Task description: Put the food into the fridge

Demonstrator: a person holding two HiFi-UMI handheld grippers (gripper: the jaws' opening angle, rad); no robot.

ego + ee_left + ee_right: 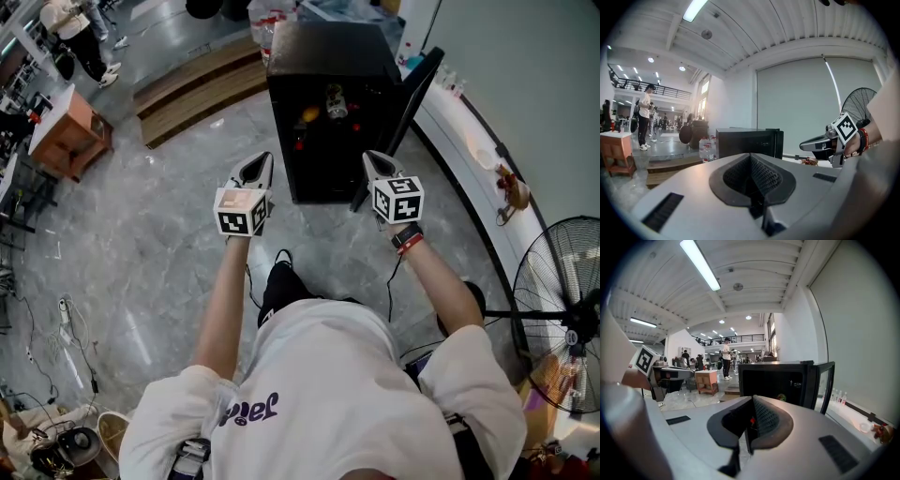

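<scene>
Overhead, the black fridge stands ahead of both grippers, its door open beyond the right gripper. The left gripper and the right both have jaws pressed together and empty. The food inside shows in the head view; the left gripper view shows none of it.
</scene>
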